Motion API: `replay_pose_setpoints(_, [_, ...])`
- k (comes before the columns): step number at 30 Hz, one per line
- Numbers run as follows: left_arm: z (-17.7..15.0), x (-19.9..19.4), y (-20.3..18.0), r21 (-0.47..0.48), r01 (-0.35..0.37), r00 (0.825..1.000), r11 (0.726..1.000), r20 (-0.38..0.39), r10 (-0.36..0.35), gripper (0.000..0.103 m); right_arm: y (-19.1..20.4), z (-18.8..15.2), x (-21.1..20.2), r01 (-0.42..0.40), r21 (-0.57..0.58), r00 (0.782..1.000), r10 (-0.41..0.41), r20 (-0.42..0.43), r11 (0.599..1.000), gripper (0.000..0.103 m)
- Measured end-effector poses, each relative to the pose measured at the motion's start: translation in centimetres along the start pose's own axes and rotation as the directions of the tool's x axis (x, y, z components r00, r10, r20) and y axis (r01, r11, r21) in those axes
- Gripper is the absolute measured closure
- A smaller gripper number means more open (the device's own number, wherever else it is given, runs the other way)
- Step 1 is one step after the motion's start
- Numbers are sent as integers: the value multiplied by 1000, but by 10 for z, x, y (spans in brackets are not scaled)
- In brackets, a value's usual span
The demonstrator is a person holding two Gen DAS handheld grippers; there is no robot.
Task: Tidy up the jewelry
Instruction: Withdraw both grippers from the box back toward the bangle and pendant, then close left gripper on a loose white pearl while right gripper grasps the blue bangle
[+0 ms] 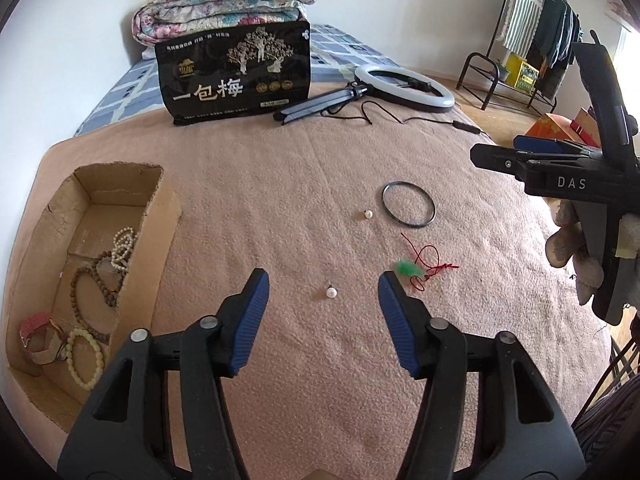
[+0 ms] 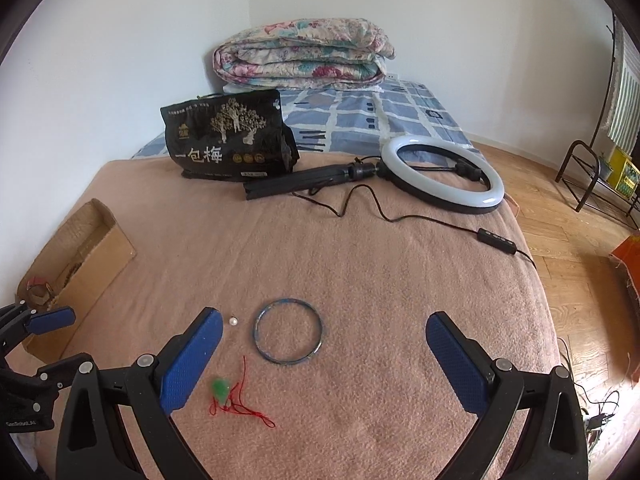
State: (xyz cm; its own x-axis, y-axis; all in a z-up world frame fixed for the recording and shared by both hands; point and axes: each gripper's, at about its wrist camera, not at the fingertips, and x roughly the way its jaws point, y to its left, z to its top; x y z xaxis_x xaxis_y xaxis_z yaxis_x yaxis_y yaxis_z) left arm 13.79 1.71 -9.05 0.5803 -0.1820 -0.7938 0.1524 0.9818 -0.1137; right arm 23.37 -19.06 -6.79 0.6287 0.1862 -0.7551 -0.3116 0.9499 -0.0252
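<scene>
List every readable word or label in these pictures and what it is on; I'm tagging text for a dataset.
"一包梅": large white characters on the black snack bag.
"DAS": on the black body of the right gripper, seen from the left wrist view.
Small line of characters along the bag's top, the gold emblems and the white label at its bottom: too small to read.

Loose stuff on the pink blanket (image 1: 304,200): a dark bangle (image 1: 408,204) lying flat, a small pearl (image 1: 368,213) just beside it, another pearl earring (image 1: 331,291) nearer, and a green pendant (image 1: 407,268) on tangled red cord. The cardboard box (image 1: 156,216) on the left holds beaded bracelets (image 1: 94,280), white, brown and pale green ones.
</scene>
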Motion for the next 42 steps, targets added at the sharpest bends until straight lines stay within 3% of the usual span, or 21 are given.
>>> replay_pose_setpoints(4, [-6, 19, -1, 7, 15, 999, 1000, -38, -14, 51, -3, -7, 22, -3, -20, 999, 2, -42, 1000, 0])
replay_pose_setpoints(7, [-10, 32, -3, 26, 17, 998, 1000, -69, -15, 66, -6, -13, 40, -16, -22, 997, 14, -76, 1000, 0])
replay_pose_setpoints(20, [-14, 65, -3, 39, 44, 992, 998, -118, -39, 73, -4, -27, 84, -24, -62, 989, 14, -149, 998, 1])
replay_pose_setpoints(23, [-14, 70, -4, 41, 44, 991, 998, -129, -39, 80, -2, -27, 89, -35, -67, 988, 24, -152, 997, 1])
replay_pose_setpoints(28, [-13, 76, -3, 35, 49, 990, 998, -132, -44, 82, 5, -25, 93, -51, -82, 988, 38, -148, 995, 1])
replay_pose_setpoints(33, [-14, 78, -1, 35, 49, 990, 998, -135, -44, 94, 14, -22, 99, -79, -97, 986, 64, -154, 992, 1])
replay_pose_setpoints(42, [-14, 79, 0, 42, 50, 990, 998, -137, -44, 96, 25, -25, 116, -72, -133, 979, 45, -200, 989, 1])
